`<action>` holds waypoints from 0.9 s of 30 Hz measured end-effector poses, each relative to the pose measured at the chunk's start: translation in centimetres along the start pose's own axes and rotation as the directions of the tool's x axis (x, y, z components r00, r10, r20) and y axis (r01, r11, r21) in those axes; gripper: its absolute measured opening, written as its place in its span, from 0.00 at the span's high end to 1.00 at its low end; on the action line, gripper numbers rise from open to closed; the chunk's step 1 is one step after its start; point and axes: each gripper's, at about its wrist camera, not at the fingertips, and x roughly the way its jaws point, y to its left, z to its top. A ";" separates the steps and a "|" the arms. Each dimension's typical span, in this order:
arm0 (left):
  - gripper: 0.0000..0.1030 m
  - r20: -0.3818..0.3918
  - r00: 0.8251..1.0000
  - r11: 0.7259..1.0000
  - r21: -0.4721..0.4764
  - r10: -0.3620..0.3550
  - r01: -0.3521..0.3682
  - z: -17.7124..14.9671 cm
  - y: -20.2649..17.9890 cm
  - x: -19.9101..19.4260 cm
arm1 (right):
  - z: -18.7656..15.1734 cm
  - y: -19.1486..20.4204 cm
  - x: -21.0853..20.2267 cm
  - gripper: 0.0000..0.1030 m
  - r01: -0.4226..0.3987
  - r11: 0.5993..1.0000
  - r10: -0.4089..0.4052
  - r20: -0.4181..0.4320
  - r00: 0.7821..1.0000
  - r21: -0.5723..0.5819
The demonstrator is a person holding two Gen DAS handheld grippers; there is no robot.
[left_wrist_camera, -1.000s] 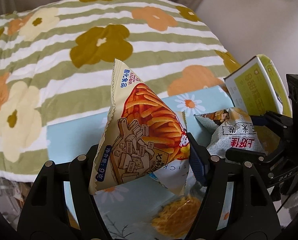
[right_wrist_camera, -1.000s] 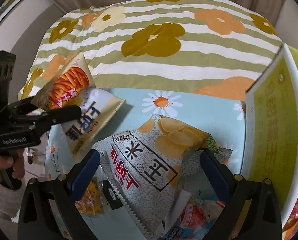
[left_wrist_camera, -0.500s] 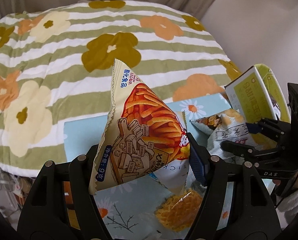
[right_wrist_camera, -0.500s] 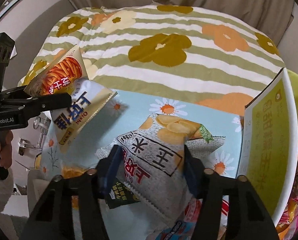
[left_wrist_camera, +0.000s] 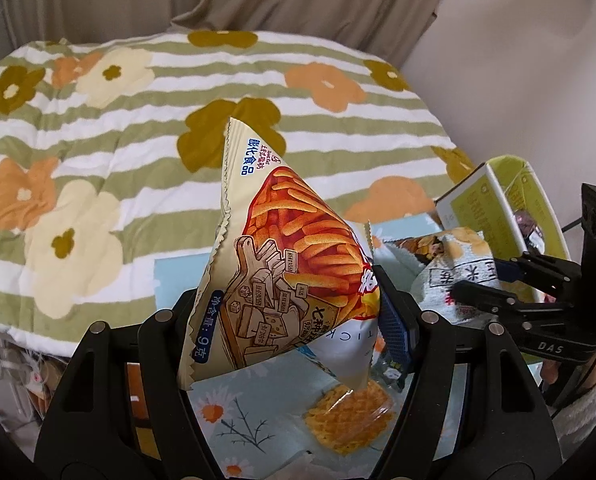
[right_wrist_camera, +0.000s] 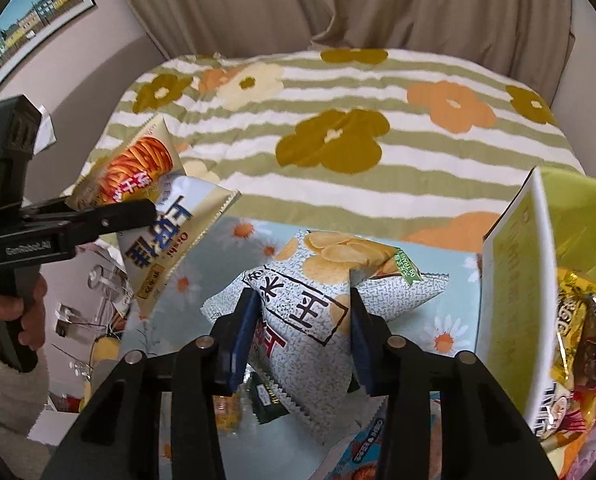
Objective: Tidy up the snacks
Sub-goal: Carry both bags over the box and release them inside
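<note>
My left gripper [left_wrist_camera: 294, 304] is shut on a cream snack-stick bag [left_wrist_camera: 282, 264] and holds it up above the blue daisy table [left_wrist_camera: 258, 412]; the same bag shows at the left of the right wrist view [right_wrist_camera: 138, 168]. My right gripper [right_wrist_camera: 301, 316] is shut on a grey chip bag [right_wrist_camera: 317, 304] and holds it lifted above the table; the chip bag also shows in the left wrist view [left_wrist_camera: 445, 268]. A yellow-green box [right_wrist_camera: 513, 280] with several snack packs inside stands at the right.
A yellow noodle pack [left_wrist_camera: 349, 416] lies on the table below the left gripper. A dark small pack [right_wrist_camera: 266, 396] and a blue pack [right_wrist_camera: 361, 448] lie under the right gripper. A striped flower blanket [right_wrist_camera: 337, 140] covers the bed behind.
My right gripper has shut on the grey chip bag and lifted it. Both grippers have risen, and the left still holds its bag.
</note>
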 end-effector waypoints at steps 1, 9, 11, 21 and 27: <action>0.34 0.010 1.000 1.000 0.000 -0.002 0.002 0.2 -0.2 -0.4 | 0.2 0.0 -0.9 0.62 -0.002 1.000 0.002 0.020 1.000 0.003; 0.34 0.085 0.996 0.999 0.045 -0.033 0.029 2.4 -4.1 -3.5 | 1.0 -1.6 -8.0 0.62 0.015 0.999 -0.020 0.168 0.986 0.030; 0.34 0.103 0.994 0.997 0.067 -0.043 0.036 2.9 -5.9 -4.3 | 0.8 -2.7 -10.2 0.62 0.025 0.999 -0.034 0.206 0.978 0.048; 0.34 0.155 0.983 0.991 0.109 -0.097 0.081 3.9 -17.8 -5.2 | -0.8 -10.6 -18.0 0.62 0.049 0.995 -0.073 0.291 0.954 0.089; 0.34 0.138 0.983 0.988 0.108 -0.124 0.109 3.1 -26.3 -2.6 | -2.1 -16.5 -20.6 0.62 0.042 0.995 -0.068 0.291 0.954 0.096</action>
